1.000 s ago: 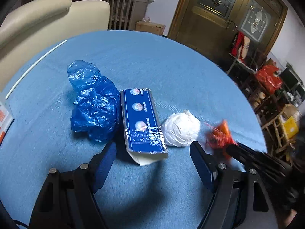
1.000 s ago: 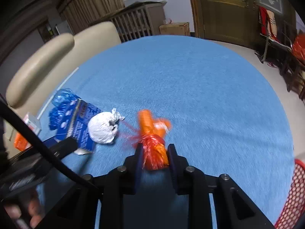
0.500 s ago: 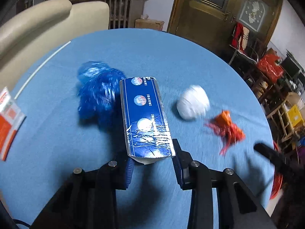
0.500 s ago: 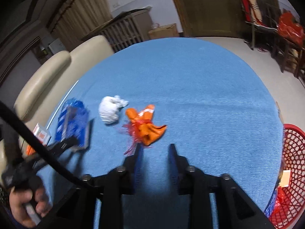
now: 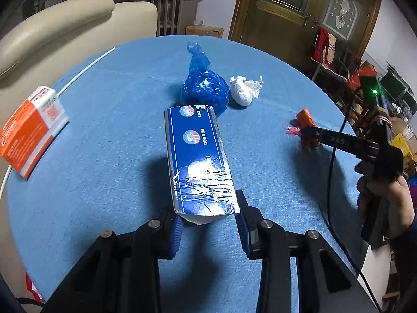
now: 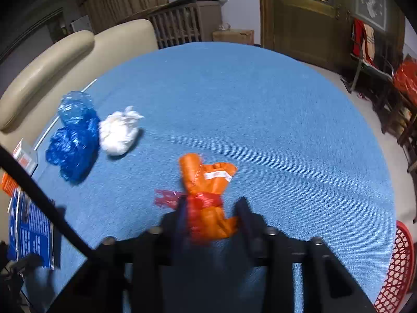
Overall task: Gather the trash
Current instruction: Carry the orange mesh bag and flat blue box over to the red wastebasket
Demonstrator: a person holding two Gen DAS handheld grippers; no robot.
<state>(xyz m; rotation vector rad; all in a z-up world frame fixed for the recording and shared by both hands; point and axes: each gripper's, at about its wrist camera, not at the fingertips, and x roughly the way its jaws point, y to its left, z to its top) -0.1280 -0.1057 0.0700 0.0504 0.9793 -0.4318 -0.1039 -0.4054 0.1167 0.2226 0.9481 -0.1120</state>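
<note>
The near end of the blue box (image 5: 199, 161) is dipping behind the left gripper (image 5: 207, 221), hiding where the pads are meeting it. In the right wrist view motion blur is smearing the right gripper (image 6: 211, 221) and the lower part of the orange wrapper (image 6: 206, 200), so contact is staying unclear. The frame edge is cutting off the red basket (image 6: 397, 268) and the orange carton (image 5: 28, 135)

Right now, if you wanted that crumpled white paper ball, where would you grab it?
Across its rounded body, coming down from above. The white paper ball is a compact wad on the blue tablecloth; its twisted tail looks flimsy, and the blue plastic bag crowds one side.
</note>
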